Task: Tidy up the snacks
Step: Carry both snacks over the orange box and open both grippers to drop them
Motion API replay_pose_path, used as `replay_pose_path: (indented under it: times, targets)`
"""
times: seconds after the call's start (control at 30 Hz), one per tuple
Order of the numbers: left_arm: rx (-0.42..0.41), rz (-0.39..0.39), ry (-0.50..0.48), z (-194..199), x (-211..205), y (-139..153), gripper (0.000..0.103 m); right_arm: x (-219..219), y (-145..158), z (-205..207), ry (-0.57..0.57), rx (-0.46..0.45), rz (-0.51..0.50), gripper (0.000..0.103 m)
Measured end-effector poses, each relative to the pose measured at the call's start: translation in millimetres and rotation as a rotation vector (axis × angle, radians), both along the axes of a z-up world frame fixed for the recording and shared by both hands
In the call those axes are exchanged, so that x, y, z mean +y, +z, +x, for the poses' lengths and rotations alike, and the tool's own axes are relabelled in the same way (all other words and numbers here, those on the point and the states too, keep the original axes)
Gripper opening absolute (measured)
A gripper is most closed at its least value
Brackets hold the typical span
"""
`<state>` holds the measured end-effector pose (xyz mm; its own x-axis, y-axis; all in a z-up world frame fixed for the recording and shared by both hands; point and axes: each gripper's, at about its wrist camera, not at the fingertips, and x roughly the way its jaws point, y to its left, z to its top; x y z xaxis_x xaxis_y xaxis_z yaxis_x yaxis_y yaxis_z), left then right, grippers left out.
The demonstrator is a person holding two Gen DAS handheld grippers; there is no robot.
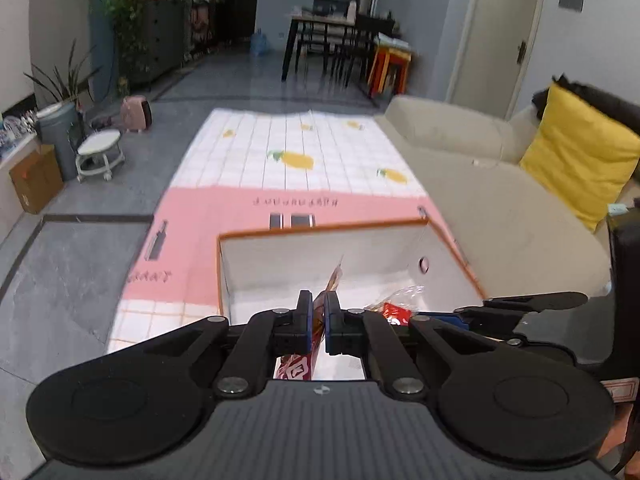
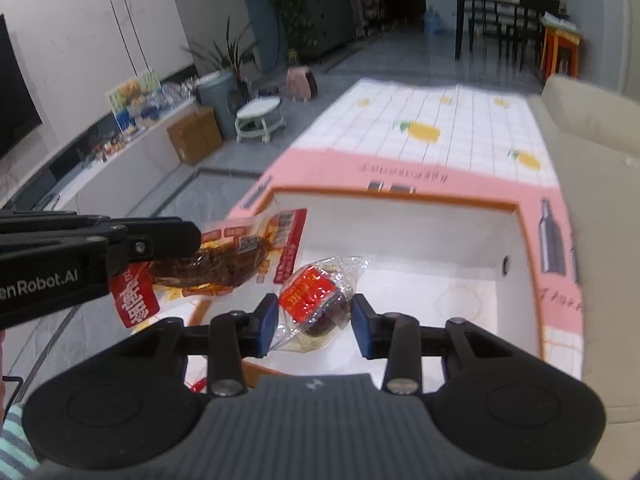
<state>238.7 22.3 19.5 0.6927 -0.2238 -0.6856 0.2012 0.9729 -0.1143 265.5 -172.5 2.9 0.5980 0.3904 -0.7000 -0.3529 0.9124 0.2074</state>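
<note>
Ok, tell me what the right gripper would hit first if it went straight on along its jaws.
Probably the white inside floor of the orange-rimmed storage box, below the clear-wrapped snack held by the right gripper; depth is unclear.

Both snack packs are shiny crinkly plastic film: the long red-and-clear meat packet (image 2: 236, 256) and the small clear wrapped one with a red label (image 2: 316, 300). The white orange-rimmed box (image 2: 516, 240) looks matt (fabric maybe). Black matt plastic grippers, blue pads (image 2: 362, 316).

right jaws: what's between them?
The clear-wrapped snack with the red label, over the white bin, in the right wrist view.
</note>
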Motion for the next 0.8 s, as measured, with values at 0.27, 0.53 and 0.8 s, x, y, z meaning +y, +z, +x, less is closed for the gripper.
replay_pose_path:
  times: [0.27, 0.53, 0.8]
  targets:
    - [0.112, 0.042, 0.002, 21.8, -0.8, -45.7, 0.005, 12.5, -58.2, 31.5, 0.014, 0.176, -0.059, 0.037]
    - [0.190, 0.040, -0.005, 38.5, -3.5, -64.3, 0.005, 17.5, -86.1, 52.2, 0.019, 0.298, -0.068, 0.038]
    - [0.228, 0.011, 0.015, 42.9, 0.4, -70.5, 0.006, 17.9, -93.1, 64.4, -0.010, 0.344, -0.060, 0.042]
